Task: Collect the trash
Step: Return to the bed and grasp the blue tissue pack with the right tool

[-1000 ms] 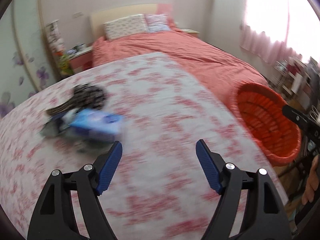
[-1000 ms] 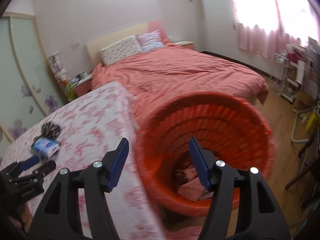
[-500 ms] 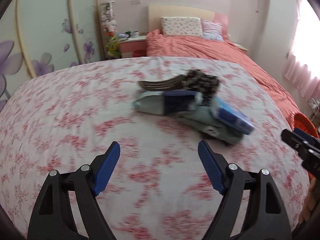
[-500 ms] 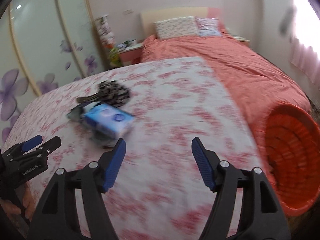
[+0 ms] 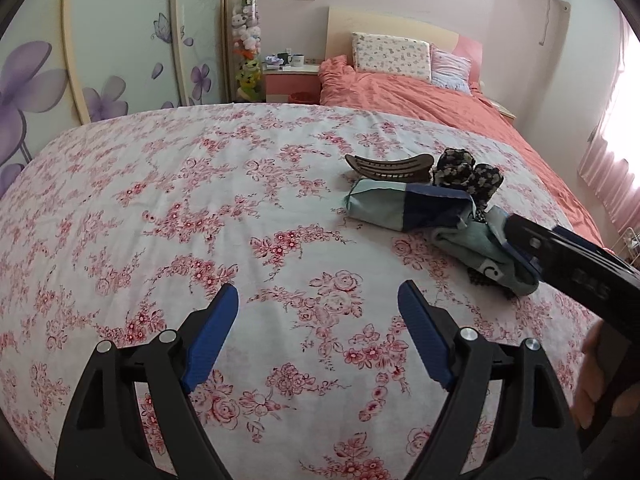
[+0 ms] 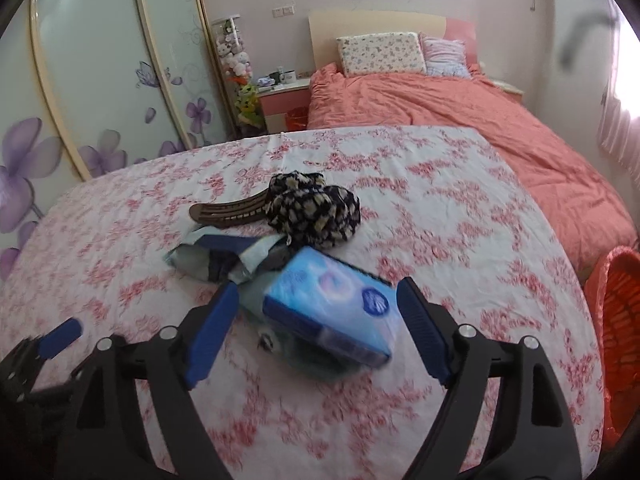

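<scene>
A pile of items lies on the floral sheet: a blue tissue pack, a folded grey-green and navy cloth, a brown comb-like clip and a dark patterned scrunchie. My right gripper is open, its jaws either side of the tissue pack, apart from it. My left gripper is open and empty over bare sheet, left of the pile. The right gripper also shows in the left wrist view, over the pile's right end.
An orange basket stands off the sheet's right edge. A bed with an orange duvet and pillows lies behind. A nightstand and wardrobe doors with purple flowers are at the back left.
Both grippers swung left from the orange basket toward the pile. My right gripper has closed in on the tissue pack, which now sits between its open jaws.
</scene>
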